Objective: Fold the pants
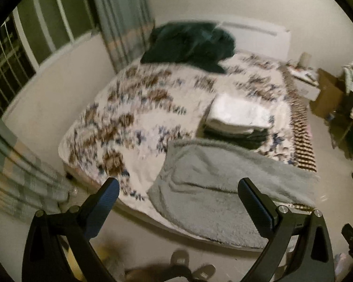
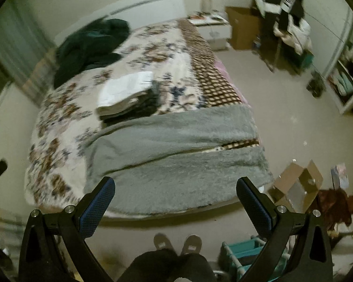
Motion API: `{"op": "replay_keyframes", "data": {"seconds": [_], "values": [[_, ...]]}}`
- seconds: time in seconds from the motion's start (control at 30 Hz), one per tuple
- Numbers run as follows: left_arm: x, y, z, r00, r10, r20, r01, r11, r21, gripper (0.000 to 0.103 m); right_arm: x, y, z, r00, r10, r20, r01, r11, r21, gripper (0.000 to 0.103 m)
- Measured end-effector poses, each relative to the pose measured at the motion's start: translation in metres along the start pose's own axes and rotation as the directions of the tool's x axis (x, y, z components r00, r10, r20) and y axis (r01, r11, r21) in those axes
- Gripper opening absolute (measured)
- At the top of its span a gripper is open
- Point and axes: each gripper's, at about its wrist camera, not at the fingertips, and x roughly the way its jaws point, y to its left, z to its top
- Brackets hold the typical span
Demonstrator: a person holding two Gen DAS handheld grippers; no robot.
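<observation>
A heap of dark green clothing (image 1: 193,44), likely the pants, lies crumpled at the far end of the bed near the headboard; it also shows in the right wrist view (image 2: 89,44). A stack of folded garments (image 1: 240,117), white on top and dark below, sits mid-bed, also in the right wrist view (image 2: 127,98). My left gripper (image 1: 178,185) is open and empty, held high above the foot of the bed. My right gripper (image 2: 176,185) is open and empty, also high above the foot.
The bed has a floral cover (image 1: 134,122) and a grey fleece blanket (image 2: 176,150) across its foot. Curtains (image 1: 122,18) hang at the left. A nightstand (image 2: 214,28), cardboard boxes (image 2: 296,185) and clutter stand on the floor at the right. My feet (image 2: 176,242) are at the bed's foot.
</observation>
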Motion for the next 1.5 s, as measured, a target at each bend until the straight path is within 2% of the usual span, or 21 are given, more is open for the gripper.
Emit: {"op": "replay_keyframes", "data": {"seconds": [0.13, 0.3, 0.43, 0.6, 0.67, 0.73, 0.87, 0.97, 1.0, 1.07, 1.13, 1.17, 1.2, 1.23, 1.27, 1.33, 1.37, 1.43, 1.5], "values": [[0.087, -0.007, 0.018, 0.99, 0.025, -0.141, -0.034, 0.998, -0.061, 0.103, 0.079, -0.016, 0.036, 0.999, -0.014, -0.051, 0.019, 0.994, 0.104, 0.103], [0.203, -0.011, 0.042, 0.959, 0.023, -0.281, -0.066, 0.987, -0.145, 0.103, 0.194, -0.022, 0.086, 0.992, -0.064, -0.113, 0.084, 0.978, 0.192, 0.103], [0.283, -0.012, 0.061, 0.951, 0.038, -0.308, -0.1, 0.977, -0.19, 0.103, 0.296, -0.023, 0.121, 0.981, -0.097, -0.168, 0.138, 0.956, 0.258, 0.103], [0.386, -0.005, 0.078, 0.924, 0.019, -0.381, -0.139, 0.947, -0.289, 0.103, 0.406, -0.024, 0.147, 0.963, -0.127, -0.237, 0.197, 0.932, 0.303, 0.103], [0.428, -0.007, 0.082, 0.914, 0.032, -0.404, -0.17, 0.935, -0.311, 0.103, 0.449, -0.025, 0.156, 0.956, -0.134, -0.263, 0.217, 0.921, 0.323, 0.103], [0.467, -0.006, 0.087, 0.908, 0.033, -0.417, -0.186, 0.924, -0.333, 0.103, 0.491, -0.028, 0.168, 0.955, -0.142, -0.26, 0.228, 0.913, 0.338, 0.103], [0.537, -0.009, 0.095, 0.889, -0.027, -0.457, -0.179, 0.898, -0.402, 0.103, 0.554, -0.039, 0.186, 0.945, -0.172, -0.277, 0.27, 0.89, 0.368, 0.103], [0.579, -0.01, 0.094, 0.866, -0.13, -0.483, -0.145, 0.859, -0.492, 0.1, 0.599, -0.052, 0.198, 0.935, -0.169, -0.313, 0.295, 0.859, 0.418, 0.103], [0.593, -0.011, 0.091, 0.855, -0.176, -0.488, -0.13, 0.838, -0.53, 0.1, 0.609, -0.057, 0.199, 0.925, -0.183, -0.332, 0.32, 0.846, 0.426, 0.103], [0.609, -0.013, 0.087, 0.843, -0.225, -0.49, -0.114, 0.814, -0.569, 0.098, 0.632, -0.068, 0.201, 0.912, -0.184, -0.367, 0.349, 0.817, 0.459, 0.103], [0.617, -0.014, 0.086, 0.842, -0.235, -0.485, -0.112, 0.804, -0.584, 0.089, 0.651, -0.079, 0.2, 0.898, -0.168, -0.406, 0.371, 0.786, 0.495, 0.103], [0.619, -0.013, 0.086, 0.848, -0.239, -0.473, -0.106, 0.798, -0.593, 0.08, 0.66, -0.084, 0.2, 0.893, -0.152, -0.423, 0.376, 0.769, 0.517, 0.103], [0.618, -0.011, 0.086, 0.861, -0.249, -0.444, -0.088, 0.787, -0.611, 0.059, 0.666, -0.089, 0.199, 0.889, -0.144, -0.436, 0.383, 0.755, 0.532, 0.103], [0.615, -0.009, 0.086, 0.87, -0.249, -0.425, -0.078, 0.782, -0.619, 0.044, 0.672, -0.092, 0.199, 0.882, -0.138, -0.45, 0.393, 0.743, 0.542, 0.103], [0.611, -0.006, 0.087, 0.879, -0.247, -0.407, -0.068, 0.781, -0.621, 0.02, 0.678, -0.095, 0.199, 0.879, -0.129, -0.46, 0.396, 0.735, 0.551, 0.103], [0.602, -0.001, 0.087, 0.889, -0.273, -0.366, -0.016, 0.782, -0.624, 0.012, 0.685, -0.098, 0.199, 0.868, -0.138, -0.477, 0.415, 0.73, 0.544, 0.1], [0.597, 0.002, 0.087, 0.896, -0.28, -0.345, 0.008, 0.786, -0.618, 0.007, 0.686, -0.098, 0.199, 0.866, -0.141, -0.48, 0.418, 0.732, 0.538, 0.094], [0.587, 0.009, 0.086, 0.9, -0.301, -0.315, 0.049, 0.789, -0.612, 0.006, 0.686, -0.099, 0.197, 0.863, -0.15, -0.483, 0.424, 0.736, 0.528, 0.085], [0.577, 0.018, 0.081, 0.908, -0.315, -0.277, 0.084, 0.784, -0.616, 0.005, 0.682, -0.1, 0.194, 0.865, -0.159, -0.477, 0.421, 0.746, 0.516, 0.052]]}}
